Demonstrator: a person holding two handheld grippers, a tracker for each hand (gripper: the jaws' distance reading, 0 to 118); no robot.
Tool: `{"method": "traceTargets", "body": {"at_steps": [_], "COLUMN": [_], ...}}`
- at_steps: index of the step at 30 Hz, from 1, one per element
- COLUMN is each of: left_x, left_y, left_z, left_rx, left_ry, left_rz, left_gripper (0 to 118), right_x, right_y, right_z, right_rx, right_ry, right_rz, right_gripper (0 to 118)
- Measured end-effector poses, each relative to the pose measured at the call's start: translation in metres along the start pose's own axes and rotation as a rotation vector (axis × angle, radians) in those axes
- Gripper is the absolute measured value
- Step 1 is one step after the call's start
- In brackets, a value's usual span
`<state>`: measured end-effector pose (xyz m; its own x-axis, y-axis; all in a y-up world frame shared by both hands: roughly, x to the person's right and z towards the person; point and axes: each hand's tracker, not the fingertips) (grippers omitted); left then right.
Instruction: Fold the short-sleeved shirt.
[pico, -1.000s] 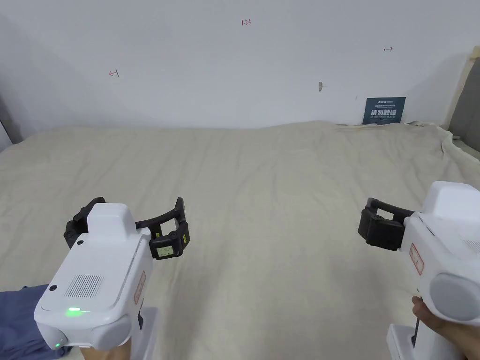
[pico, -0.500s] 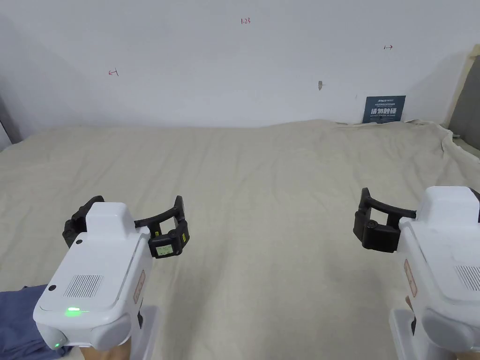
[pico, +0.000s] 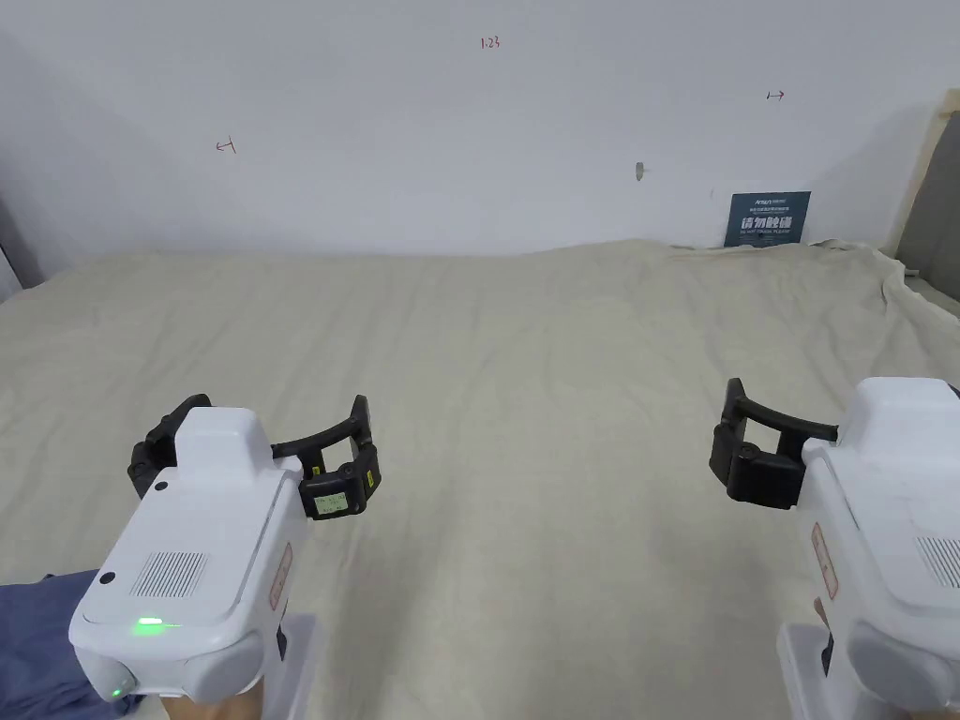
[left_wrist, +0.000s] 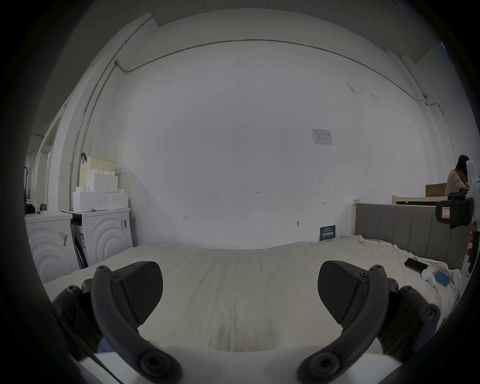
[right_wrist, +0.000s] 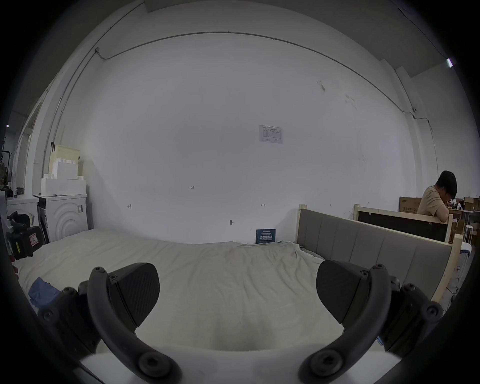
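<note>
We hold the left gripper (pico: 258, 441) and right gripper (right_wrist: 237, 293) wide open, empty; we reach the blue shirt (pico: 33, 637) at 7 o'clock first.

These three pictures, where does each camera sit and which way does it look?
Head view: on the person's head, looking down the bed at both open grippers, left gripper and right gripper.
Left gripper view: on the left gripper, facing the wall; own jaws apart.
Right gripper view: on the right gripper, facing likewise; blue shirt at lower left.
All share the blue sign.
</note>
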<state>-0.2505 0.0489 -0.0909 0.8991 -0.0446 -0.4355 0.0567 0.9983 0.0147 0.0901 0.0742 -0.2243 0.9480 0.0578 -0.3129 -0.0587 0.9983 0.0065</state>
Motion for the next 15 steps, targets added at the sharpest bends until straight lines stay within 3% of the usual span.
{"method": "traceTargets", "body": {"at_steps": [15], "left_x": [0.0049], "left_y": [0.0015], "left_z": [0.0022], "left_rx": [0.001], "left_ry": [-0.005], "left_rz": [-0.007], "left_gripper": [118], "right_x": [0.0062], "right_y": [0.0018], "right_z": [0.0043], "right_rx": [0.003], "right_ry": [-0.01], "right_rz": [-0.004], "right_gripper": [118]}}
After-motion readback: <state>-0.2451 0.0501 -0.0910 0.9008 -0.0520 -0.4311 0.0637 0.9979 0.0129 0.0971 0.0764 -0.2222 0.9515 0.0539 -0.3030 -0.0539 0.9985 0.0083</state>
